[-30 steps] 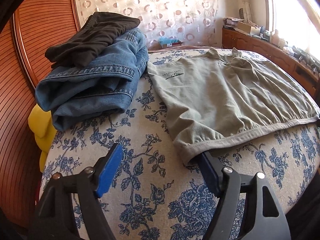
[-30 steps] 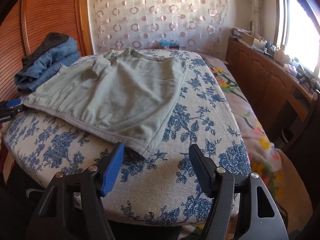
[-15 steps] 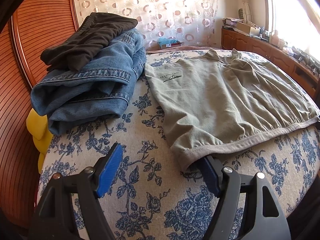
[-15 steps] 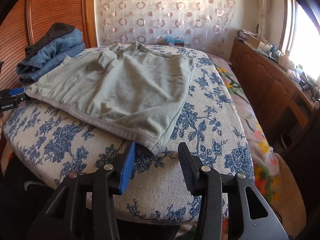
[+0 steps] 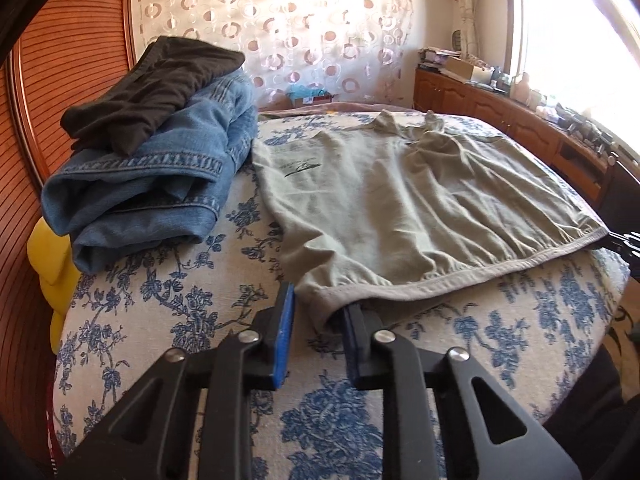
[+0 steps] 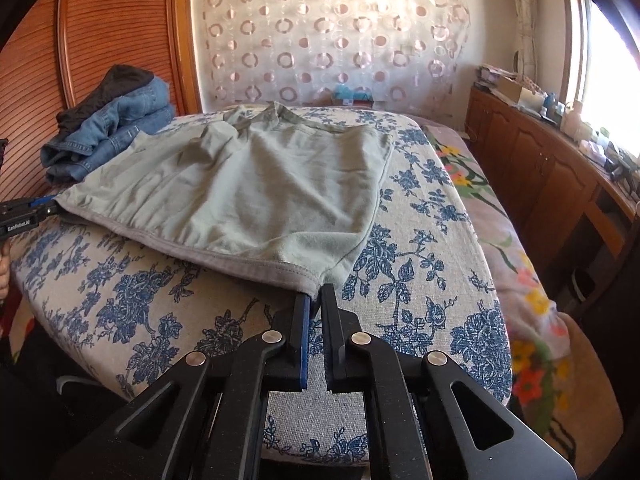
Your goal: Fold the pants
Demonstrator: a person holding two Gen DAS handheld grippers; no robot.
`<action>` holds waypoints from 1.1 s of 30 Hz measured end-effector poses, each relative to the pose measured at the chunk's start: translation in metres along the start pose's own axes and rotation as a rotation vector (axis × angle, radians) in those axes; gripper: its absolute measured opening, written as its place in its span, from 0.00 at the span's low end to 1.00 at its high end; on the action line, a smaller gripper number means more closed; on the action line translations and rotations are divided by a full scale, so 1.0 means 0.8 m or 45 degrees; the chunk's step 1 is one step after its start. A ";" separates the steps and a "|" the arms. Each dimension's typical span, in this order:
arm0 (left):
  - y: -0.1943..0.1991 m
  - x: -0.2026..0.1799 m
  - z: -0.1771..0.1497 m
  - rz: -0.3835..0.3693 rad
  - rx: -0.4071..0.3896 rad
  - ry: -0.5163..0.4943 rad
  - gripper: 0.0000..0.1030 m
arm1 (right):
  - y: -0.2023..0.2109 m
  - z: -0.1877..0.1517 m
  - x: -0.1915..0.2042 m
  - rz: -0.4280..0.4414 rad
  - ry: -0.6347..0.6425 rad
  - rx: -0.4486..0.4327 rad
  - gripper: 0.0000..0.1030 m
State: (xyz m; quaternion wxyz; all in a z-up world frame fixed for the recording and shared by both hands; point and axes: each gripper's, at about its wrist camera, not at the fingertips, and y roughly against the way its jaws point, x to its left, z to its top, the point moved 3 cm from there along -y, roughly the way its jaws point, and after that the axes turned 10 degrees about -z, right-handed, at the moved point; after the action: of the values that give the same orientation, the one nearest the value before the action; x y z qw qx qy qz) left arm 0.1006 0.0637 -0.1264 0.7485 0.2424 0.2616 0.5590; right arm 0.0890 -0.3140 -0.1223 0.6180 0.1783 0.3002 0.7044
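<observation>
Grey-green shorts (image 5: 400, 204) lie flat on the blue-flowered cushion (image 5: 168, 312), waistband toward me. They also show in the right wrist view (image 6: 260, 200). My left gripper (image 5: 318, 312) has its jaws narrowed around the waistband's left corner, with a gap still showing beside the cloth. My right gripper (image 6: 314, 300) is shut on the waistband's right corner. The left gripper also shows at the left edge of the right wrist view (image 6: 28, 212), and the right gripper at the right edge of the left wrist view (image 5: 624, 240).
Folded blue jeans (image 5: 152, 192) with a dark garment (image 5: 152, 96) on top lie at the far left of the cushion. A yellow item (image 5: 52, 260) sits beside the cushion's left edge. A wooden cabinet (image 6: 560, 184) runs along the right. A bed with floral cover (image 6: 500, 240) lies between.
Both grippers have moved in on the waistband corners and closed. The right went from wide open to shut on the cloth; the left narrowed around its corner.
</observation>
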 end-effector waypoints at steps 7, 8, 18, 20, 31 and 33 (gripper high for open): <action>0.027 -0.011 0.007 -0.035 -0.052 0.008 0.04 | 0.019 0.008 -0.008 0.011 -0.024 -0.046 0.02; 0.030 -0.014 0.006 -0.042 -0.055 0.008 0.04 | 0.022 0.008 -0.010 0.014 -0.027 -0.047 0.02; 0.074 -0.032 -0.003 -0.088 -0.114 -0.009 0.02 | 0.057 0.000 -0.028 0.014 -0.049 -0.042 0.02; 0.083 -0.033 -0.010 -0.093 -0.109 -0.013 0.02 | 0.065 -0.001 -0.028 0.019 -0.036 -0.042 0.02; 0.066 -0.033 -0.053 -0.088 0.020 0.014 0.06 | 0.059 -0.025 -0.014 0.064 -0.012 0.034 0.02; 0.066 -0.031 -0.055 -0.091 0.027 0.022 0.09 | 0.057 -0.029 -0.014 0.071 -0.015 0.047 0.02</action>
State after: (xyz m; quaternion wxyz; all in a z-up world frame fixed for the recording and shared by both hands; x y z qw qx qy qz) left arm 0.0279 0.0565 -0.1211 0.7632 0.2359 0.2823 0.5312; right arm 0.0418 -0.3320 -0.1090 0.5964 0.2020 0.3044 0.7147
